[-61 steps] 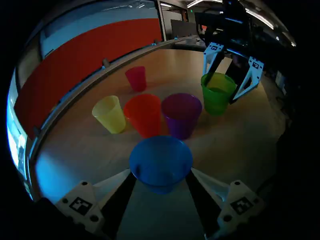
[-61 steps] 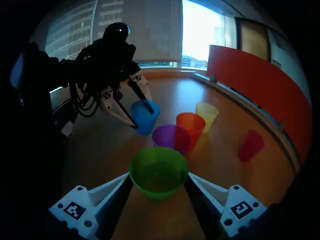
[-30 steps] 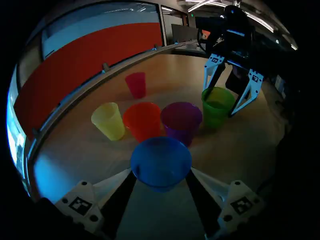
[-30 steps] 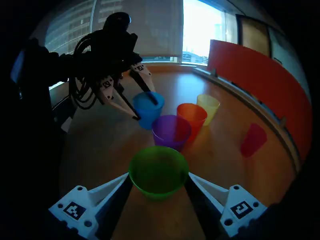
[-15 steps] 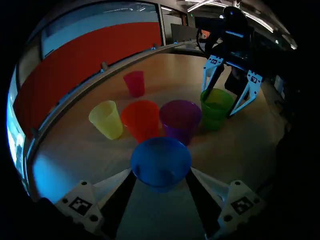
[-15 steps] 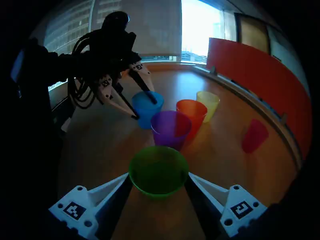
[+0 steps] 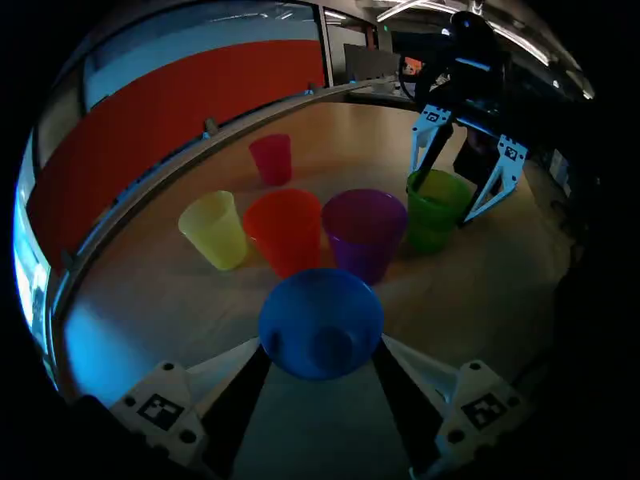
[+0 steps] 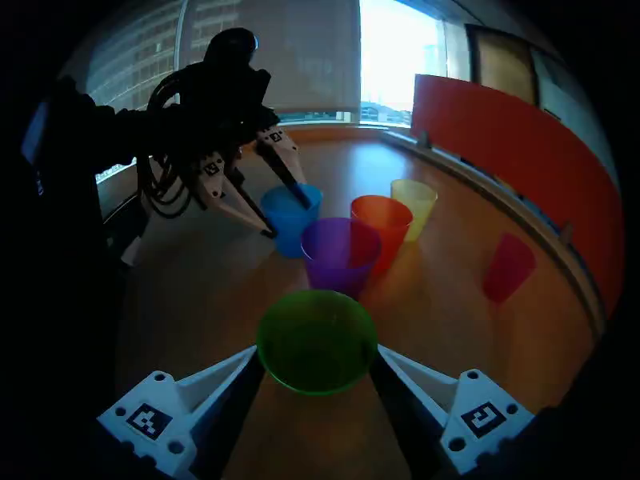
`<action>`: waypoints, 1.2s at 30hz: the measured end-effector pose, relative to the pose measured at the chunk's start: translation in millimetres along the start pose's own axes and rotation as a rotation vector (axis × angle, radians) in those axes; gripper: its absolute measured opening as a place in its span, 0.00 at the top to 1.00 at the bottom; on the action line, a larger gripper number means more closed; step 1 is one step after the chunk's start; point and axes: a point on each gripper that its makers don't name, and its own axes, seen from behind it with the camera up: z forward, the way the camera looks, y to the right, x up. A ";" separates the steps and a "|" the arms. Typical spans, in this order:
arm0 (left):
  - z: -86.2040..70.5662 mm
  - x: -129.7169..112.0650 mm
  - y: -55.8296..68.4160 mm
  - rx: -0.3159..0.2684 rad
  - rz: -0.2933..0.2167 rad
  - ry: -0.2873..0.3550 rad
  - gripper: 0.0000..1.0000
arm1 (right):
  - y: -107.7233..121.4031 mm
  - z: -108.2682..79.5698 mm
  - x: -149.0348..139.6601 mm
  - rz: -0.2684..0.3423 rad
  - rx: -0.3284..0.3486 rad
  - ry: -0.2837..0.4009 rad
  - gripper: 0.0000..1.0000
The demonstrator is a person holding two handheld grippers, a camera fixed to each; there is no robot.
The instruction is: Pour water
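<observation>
The main risk is a spill. I cannot tell how much water is in either cup, so if I tip one before its lip is over a receiving mouth, the water will run onto the tabletop (image 8: 204, 292). The cups look like thin plastic. Squeezing too hard could buckle a wall and slop water out, and gripping too loosely could let a tilted cup slide through the fingers. The cups also stand close together, so a careless swing could knock over the purple cup (image 7: 364, 232) or bring my two tools together above it.

My left tool (image 7: 320, 346) is clenched on the blue cup (image 7: 320, 320), with one finger pressing each side. The cup sits right at the fingertips, and I can see down into its base. My right tool (image 8: 318, 354) grips the green cup (image 8: 318, 340) the same way, with the rim just ahead of its fingers.

The purple cup stands on the tabletop between the two held cups, just beyond each of them. I judge it the likeliest cup to pour into, though the task does not name one. The orange cup (image 7: 284, 228) is just beside it, and the yellow cup (image 7: 212, 230) is next along. The red cup (image 7: 272, 158) stands well apart, nearer the far edge.
</observation>
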 end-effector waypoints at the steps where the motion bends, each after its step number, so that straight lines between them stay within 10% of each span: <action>1: 0.1 -0.8 -0.2 0.000 0.000 -0.002 0.17 | -0.1 -0.1 -0.2 0.001 0.000 0.000 0.10; 36: -19.9 -30.9 -4.5 0.050 -0.017 -0.065 0.17 | -1.8 -26.8 -28.9 0.064 -0.061 -0.009 0.05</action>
